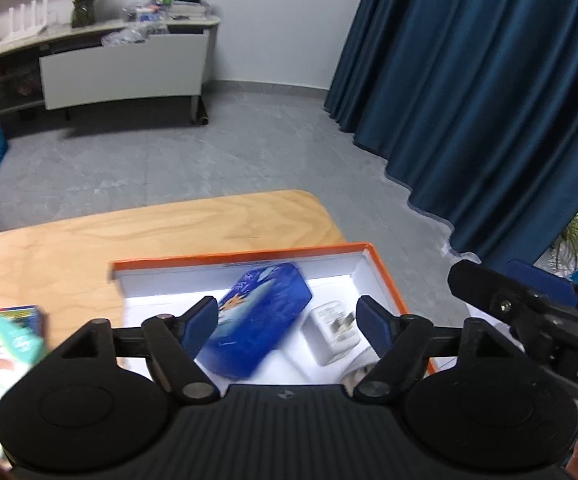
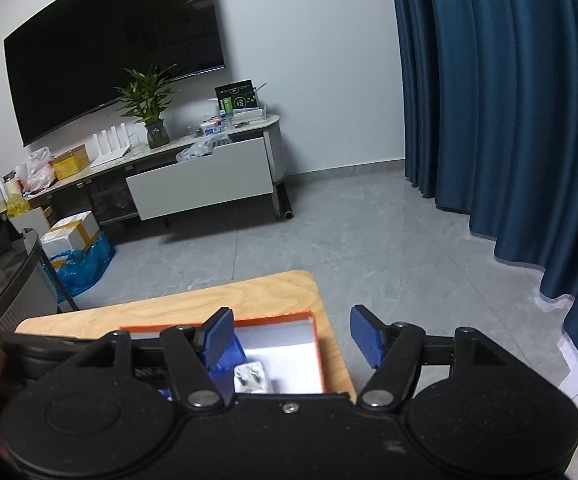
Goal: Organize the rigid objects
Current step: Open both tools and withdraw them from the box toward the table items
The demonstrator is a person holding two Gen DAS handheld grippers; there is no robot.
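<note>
Only showing leftward packets (image 1: 5, 344) beside the orange-rimmed box (image 1: 381, 276) through left gripper (image 1: 289, 320); both grippers (image 2: 293, 336) gaping, pinching nothing.

Orange-rimmed white box (image 1: 381, 276); blue patterned pack (image 1: 257, 320); blue curtain (image 1: 469, 100); pale wood-grain table (image 1: 89, 248).

The left claw (image 1: 285, 322) is showing a matte black body with a ribbed central panel, two large round discs at its sides, and silver pivot screws joining black linkage bars. Its fingers (image 1: 199, 326) are wearing dark blue textured pads. The right claw (image 2: 293, 338) is showing the same black build, round discs, silver screws and ridged blue pads, with fine dust speckling its casing. White letters, partly cut off, are appearing on its side in the left wrist view. Bare skin is peeking at the corners.
</note>
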